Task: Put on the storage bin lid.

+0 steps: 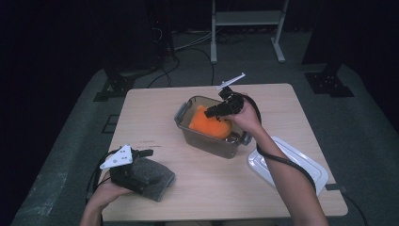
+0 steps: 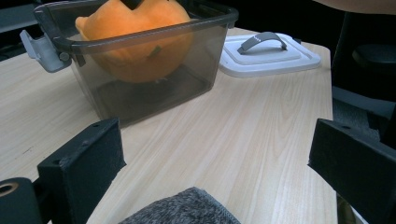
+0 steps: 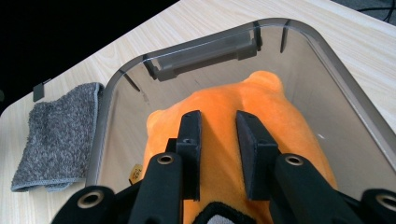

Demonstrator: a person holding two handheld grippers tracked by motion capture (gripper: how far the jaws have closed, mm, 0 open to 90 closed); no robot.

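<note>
My right claw point(image 3: 218, 140) pinches the orange plush toy point(image 3: 261, 107) inside the smoky clear plastic bin point(image 3: 299, 28), well within its rim; my left claw point(image 2: 212, 163) gapes empty over the grey towel point(image 2: 187, 207) near the tabletop point(image 2: 261, 126) edge

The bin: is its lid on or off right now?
Off. The bin stands open-topped with the orange plush toy inside, and the white lid lies flat on the table beside it.
</note>
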